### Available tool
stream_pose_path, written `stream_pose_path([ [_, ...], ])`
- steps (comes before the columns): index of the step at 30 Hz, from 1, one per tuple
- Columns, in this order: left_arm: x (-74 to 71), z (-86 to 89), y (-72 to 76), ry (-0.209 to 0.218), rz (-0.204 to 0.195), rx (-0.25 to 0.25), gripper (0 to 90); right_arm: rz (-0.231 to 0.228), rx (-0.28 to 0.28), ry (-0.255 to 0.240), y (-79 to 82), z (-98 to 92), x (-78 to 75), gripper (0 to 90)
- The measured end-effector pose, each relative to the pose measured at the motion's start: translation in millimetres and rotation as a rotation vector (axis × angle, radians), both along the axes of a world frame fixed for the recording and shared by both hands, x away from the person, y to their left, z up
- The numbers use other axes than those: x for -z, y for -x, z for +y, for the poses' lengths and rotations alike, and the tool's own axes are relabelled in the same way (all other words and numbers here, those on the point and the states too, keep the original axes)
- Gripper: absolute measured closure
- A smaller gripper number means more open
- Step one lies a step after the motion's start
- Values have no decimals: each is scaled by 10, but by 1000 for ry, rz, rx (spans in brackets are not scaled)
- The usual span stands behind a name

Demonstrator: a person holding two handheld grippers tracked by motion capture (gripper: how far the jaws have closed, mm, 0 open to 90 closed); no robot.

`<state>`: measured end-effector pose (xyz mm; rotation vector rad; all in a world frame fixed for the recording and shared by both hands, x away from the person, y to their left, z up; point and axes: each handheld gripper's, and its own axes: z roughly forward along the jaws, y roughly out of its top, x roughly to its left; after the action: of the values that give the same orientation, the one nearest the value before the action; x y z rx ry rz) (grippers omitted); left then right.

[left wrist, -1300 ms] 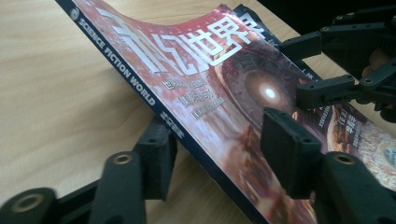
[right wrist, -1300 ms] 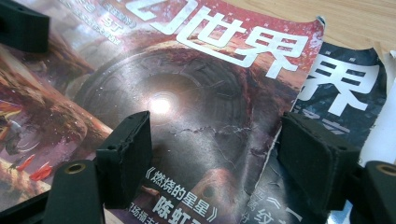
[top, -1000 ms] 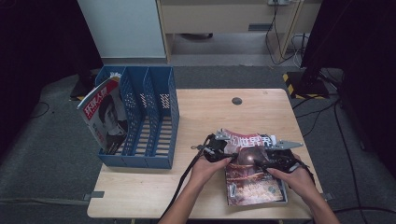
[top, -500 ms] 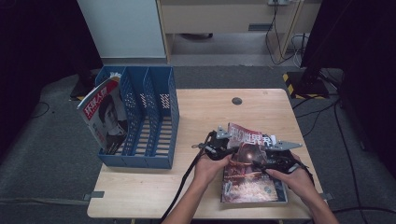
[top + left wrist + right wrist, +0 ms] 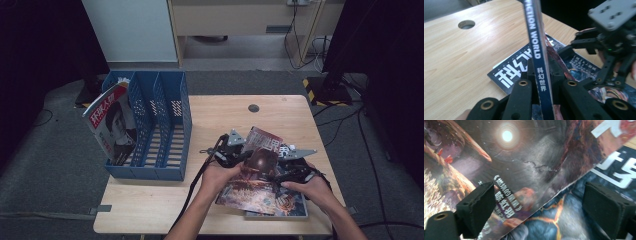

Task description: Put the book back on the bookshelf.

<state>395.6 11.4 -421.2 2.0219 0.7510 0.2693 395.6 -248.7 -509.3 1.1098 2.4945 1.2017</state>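
Where the spine reads "FICTION WORLD", the left gripper (image 5: 541,100) clamps the raised magazine (image 5: 535,47) between closed jaws, above a second magazine (image 5: 511,72) flat on the table (image 5: 456,55). The right gripper (image 5: 536,205) stands wide open, its jaws having just been opening, pads clear of the cover.

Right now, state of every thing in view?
Left gripper: shut on top magazine's spine.
Right gripper: open, jaws just widened, gripping nothing.
Top magazine: closed, tilted, spine edge lifted.
Lower magazine: closed, flat on table.
File rack: upright, one magazine in left slot.
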Motion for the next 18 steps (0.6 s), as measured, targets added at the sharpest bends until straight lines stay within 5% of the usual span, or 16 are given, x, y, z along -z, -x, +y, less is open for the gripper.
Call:
stream_pose_path([
  [11,-98,40,32,23,-19,43,840,21,-90,-113,-173,-14,26,178],
  [14,-129,37,40,17,-25,56,840,26,-133,-127,-181,3,11,287],
  [18,-200,120,16,49,-31,50,841,-9,-109,-161,-174,-34,-79,417],
])
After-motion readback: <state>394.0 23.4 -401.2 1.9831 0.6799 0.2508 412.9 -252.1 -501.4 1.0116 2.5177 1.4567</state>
